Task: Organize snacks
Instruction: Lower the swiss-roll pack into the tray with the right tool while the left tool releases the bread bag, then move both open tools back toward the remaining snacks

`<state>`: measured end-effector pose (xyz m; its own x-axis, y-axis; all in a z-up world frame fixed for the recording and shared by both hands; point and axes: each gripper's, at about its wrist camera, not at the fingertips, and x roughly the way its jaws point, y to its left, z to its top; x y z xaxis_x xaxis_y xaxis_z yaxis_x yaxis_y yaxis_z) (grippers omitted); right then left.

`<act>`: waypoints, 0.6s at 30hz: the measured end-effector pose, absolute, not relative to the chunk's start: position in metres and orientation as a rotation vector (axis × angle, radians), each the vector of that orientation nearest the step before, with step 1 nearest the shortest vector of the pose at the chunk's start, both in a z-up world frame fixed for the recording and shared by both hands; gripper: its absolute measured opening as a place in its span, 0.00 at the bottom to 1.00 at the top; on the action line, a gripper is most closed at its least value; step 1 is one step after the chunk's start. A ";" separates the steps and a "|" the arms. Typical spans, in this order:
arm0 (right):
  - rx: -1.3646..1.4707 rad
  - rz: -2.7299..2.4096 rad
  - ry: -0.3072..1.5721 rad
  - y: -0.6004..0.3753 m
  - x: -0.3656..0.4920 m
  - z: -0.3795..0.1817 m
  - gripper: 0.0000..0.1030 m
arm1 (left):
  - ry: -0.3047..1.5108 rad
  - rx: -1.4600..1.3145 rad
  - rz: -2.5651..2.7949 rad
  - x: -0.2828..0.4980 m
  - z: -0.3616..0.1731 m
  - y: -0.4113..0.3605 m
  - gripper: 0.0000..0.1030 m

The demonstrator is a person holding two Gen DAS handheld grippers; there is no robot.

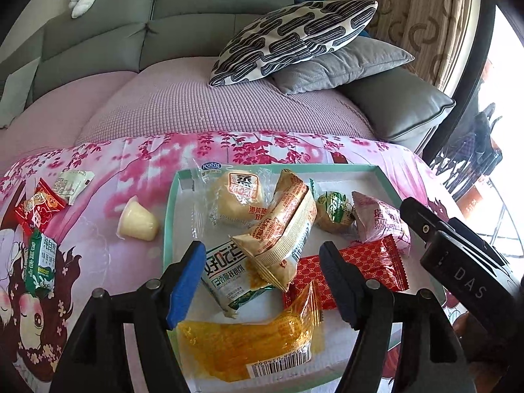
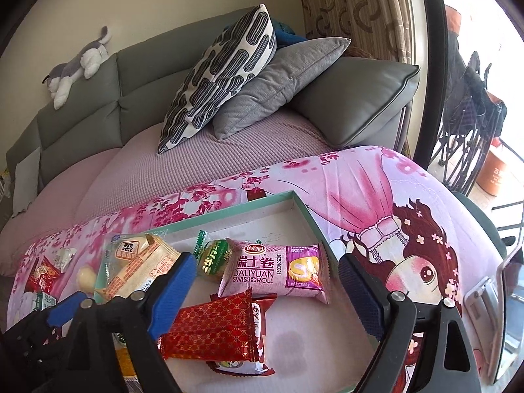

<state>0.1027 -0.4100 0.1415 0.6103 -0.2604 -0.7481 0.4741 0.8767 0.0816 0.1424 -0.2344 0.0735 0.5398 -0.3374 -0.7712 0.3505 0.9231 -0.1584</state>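
Note:
A green-rimmed tray (image 1: 170,216) holds several wrapped snacks: a tan packet (image 1: 285,229), a bun (image 1: 237,199), a red packet (image 1: 366,262), an orange packet (image 1: 249,337) and a pink Swiss roll (image 2: 278,270). My left gripper (image 1: 262,278) is open above them, holding nothing. My right gripper (image 2: 265,291) is open over the red packet (image 2: 216,330) and the Swiss roll, holding nothing. Loose on the pink cloth left of the tray lie a jelly cup (image 1: 137,221), a green biscuit pack (image 1: 41,262), a small red packet (image 1: 39,208) and a white packet (image 1: 73,181).
The tray (image 2: 311,219) sits on a pink floral cloth (image 1: 147,160) in front of a grey sofa (image 1: 196,32) with a patterned pillow (image 1: 294,39) and a grey pillow (image 2: 278,78). The right gripper's body (image 1: 465,262) stands at the tray's right side.

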 end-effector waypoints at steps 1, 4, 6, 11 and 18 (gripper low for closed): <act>0.286 -0.432 0.807 -0.410 0.101 0.144 0.88 | 0.914 0.010 -0.400 0.142 0.074 -0.231 0.71; 0.281 -0.434 0.801 -0.407 0.097 0.150 0.88 | 0.910 -0.014 -0.374 0.140 0.077 -0.219 0.71; 0.273 -0.431 0.796 -0.404 0.094 0.154 0.88 | 0.908 -0.029 -0.353 0.139 0.078 -0.211 0.71; 0.261 -0.428 0.799 -0.397 0.090 0.160 0.88 | 0.909 -0.066 -0.302 0.138 0.078 -0.191 0.71; 0.275 -0.405 0.839 -0.385 0.076 0.155 0.88 | 0.912 -0.096 -0.226 0.137 0.078 -0.169 0.70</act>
<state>0.0765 -0.3848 0.1548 0.5989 -0.2378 -0.7647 0.4509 0.8893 0.0767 0.1366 -0.1685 0.0776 0.5901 -0.2341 -0.7726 0.1531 0.9721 -0.1777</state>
